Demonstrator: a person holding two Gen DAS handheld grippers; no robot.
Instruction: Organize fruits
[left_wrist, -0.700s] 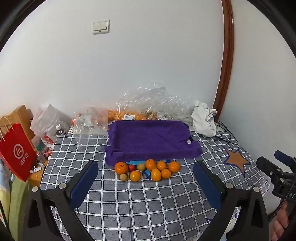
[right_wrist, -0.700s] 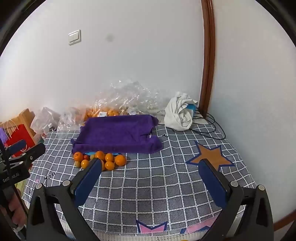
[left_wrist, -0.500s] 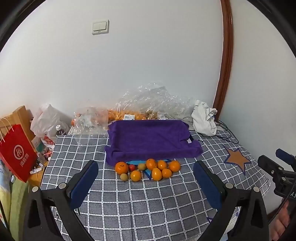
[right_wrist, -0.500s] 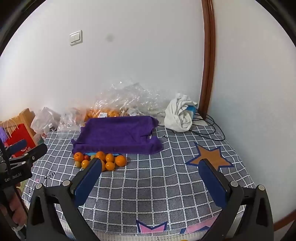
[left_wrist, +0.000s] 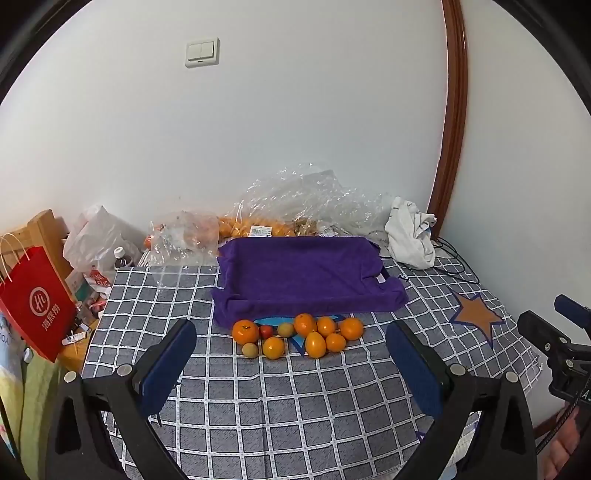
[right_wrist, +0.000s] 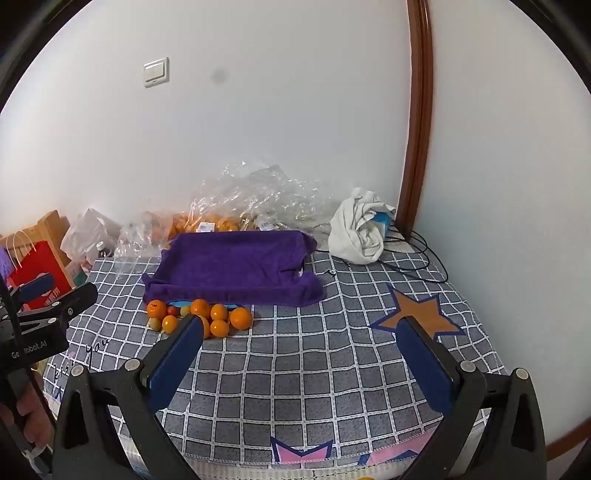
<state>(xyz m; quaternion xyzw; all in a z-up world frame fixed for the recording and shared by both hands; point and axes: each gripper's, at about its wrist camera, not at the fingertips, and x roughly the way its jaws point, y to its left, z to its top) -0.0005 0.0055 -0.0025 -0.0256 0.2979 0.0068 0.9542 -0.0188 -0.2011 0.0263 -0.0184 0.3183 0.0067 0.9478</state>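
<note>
- Fruits (left_wrist: 299, 334) sit bunched on the checked cloth (left_wrist: 295, 406), touching the near edge of the purple tray (left_wrist: 306, 273).
- Left gripper (left_wrist: 291, 363) and right gripper (right_wrist: 301, 356) hang short of them, jaws wide, nothing between.
- Nothing has shifted in the last moment; sorting, I'd judge, hasn't begun.

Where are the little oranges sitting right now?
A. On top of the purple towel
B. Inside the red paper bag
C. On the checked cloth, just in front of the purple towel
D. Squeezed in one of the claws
C: the loose oranges lie in a bunch on the checked cloth, at the near edge of the purple towel, and both claws are open and empty.
</note>
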